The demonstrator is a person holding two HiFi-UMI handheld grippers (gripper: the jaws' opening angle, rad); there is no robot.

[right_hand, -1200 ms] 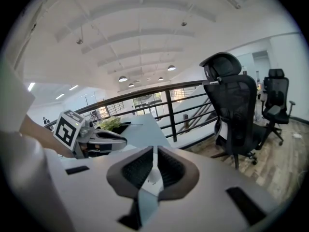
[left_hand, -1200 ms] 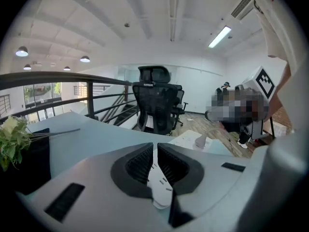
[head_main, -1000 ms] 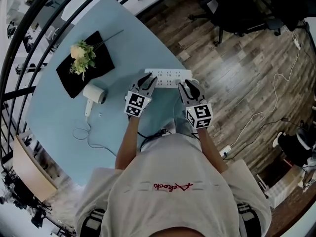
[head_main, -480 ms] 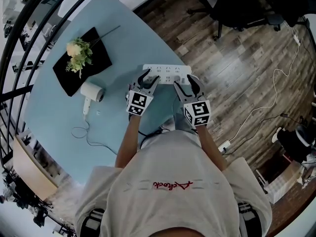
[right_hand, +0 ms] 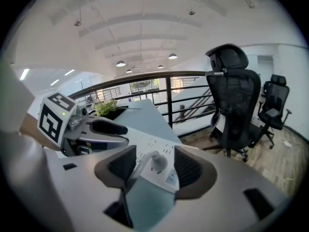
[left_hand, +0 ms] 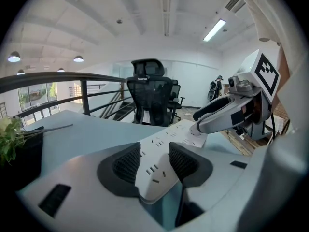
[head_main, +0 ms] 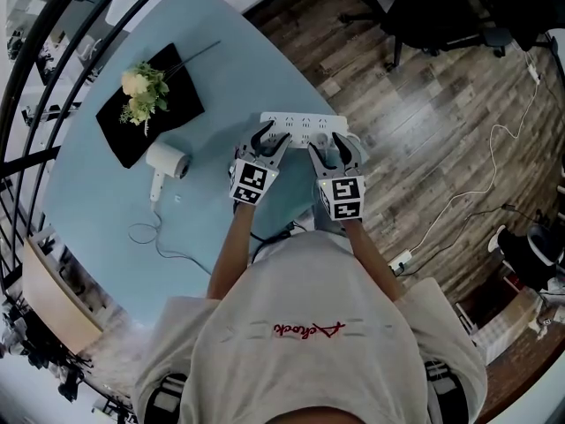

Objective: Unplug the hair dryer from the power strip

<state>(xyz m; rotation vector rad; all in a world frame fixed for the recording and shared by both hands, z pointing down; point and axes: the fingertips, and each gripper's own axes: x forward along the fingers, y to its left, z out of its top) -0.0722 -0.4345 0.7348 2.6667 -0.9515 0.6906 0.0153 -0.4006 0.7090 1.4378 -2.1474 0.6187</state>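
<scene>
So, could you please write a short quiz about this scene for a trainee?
1. True or false: the hair dryer lies on the tray.
2. What stands between the right gripper's fingers? A) plug B) flowers C) hair dryer
3. Fill in: the left gripper straddles one end of the ____.
Key: 1 false, it lies on the table beside the tray. 2 A; the plug is not clamped. 3 power strip. Both grippers' fingers have just been opening.

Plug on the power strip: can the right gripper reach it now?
Probably yes: on the right gripper the jaws have just been opening and stand apart either side of the plug, nothing else between.
</scene>
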